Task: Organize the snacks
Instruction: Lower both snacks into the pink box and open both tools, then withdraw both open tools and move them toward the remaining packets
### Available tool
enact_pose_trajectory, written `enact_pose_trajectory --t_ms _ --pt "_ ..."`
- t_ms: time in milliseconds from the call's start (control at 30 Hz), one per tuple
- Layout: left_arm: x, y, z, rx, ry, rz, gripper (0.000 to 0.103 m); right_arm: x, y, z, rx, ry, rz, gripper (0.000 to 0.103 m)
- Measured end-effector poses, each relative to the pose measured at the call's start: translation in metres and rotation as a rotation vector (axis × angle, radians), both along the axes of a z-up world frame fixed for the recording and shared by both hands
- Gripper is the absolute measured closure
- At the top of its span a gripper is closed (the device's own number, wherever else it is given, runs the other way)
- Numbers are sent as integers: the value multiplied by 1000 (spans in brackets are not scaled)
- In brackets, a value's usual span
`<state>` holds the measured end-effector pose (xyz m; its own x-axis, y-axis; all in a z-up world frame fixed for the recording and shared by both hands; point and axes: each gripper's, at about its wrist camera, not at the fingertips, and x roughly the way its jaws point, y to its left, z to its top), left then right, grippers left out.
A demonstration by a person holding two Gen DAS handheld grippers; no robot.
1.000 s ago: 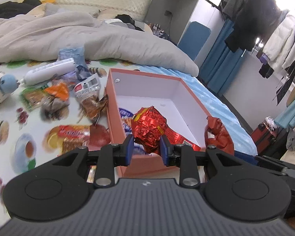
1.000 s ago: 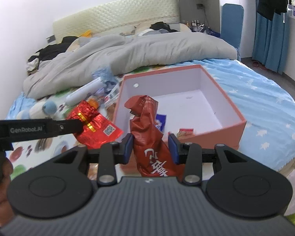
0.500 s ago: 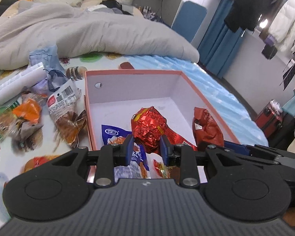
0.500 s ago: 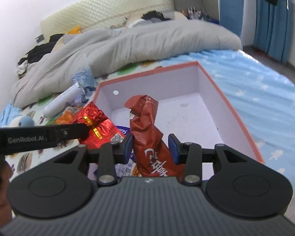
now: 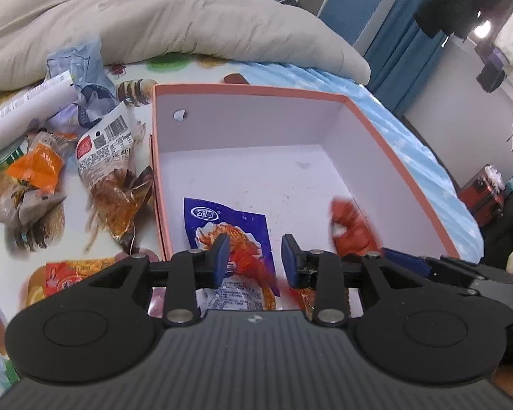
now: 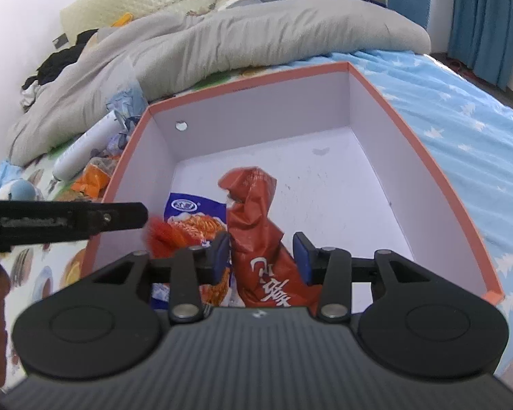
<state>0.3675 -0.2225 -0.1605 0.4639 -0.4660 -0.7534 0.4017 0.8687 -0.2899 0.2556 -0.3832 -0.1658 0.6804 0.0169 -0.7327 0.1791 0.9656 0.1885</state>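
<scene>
Opening left gripper (image 5: 254, 256) dropped foil packet (image 6: 164, 234) | right gripper (image 6: 261, 256) loosening on red bag (image 6: 256, 235)

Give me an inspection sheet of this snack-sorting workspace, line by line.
Surface: bed with a food-print sheet; grey duvet behind.
Job's things: orange box holds a blue packet and an upright red bag; a blurred foil pack is over the packet.
Clutter: loose packets and a white tube beside the box.
Grippers: left gripper open, jaws just opened, gripping nothing; right gripper jaws just opened, red bag between them, gap at one pad.
Cables: nothing seen.
Surroundings: blue curtains, hanging clothes, red suitcase.
</scene>
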Motion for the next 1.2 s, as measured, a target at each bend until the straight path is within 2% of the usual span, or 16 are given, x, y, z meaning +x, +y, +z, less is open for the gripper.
enact_pose_trajectory --t_ms 67,133,233,533,767,1033,1200 --pt "-7 4 7 -7 -20 -1 65 -3 2 4 -33 -7 -6 45" --pt "-16 8 17 -4 -41 1 65 -12 5 13 -57 -35 -10 45" --pt "-34 14 37 -8 -80 6 65 -26 5 28 -37 -80 -9 45" --pt "-109 46 81 -37 -144 28 65 -87 25 73 -32 -180 -2 45" --pt "-163 71 124 -47 -248 33 65 -128 45 103 -50 -261 15 45" --pt "-220 97 151 -45 -318 34 65 -170 66 118 -46 -321 22 45" --pt "-252 116 154 -56 -326 62 65 -187 80 120 -39 -334 48 45"
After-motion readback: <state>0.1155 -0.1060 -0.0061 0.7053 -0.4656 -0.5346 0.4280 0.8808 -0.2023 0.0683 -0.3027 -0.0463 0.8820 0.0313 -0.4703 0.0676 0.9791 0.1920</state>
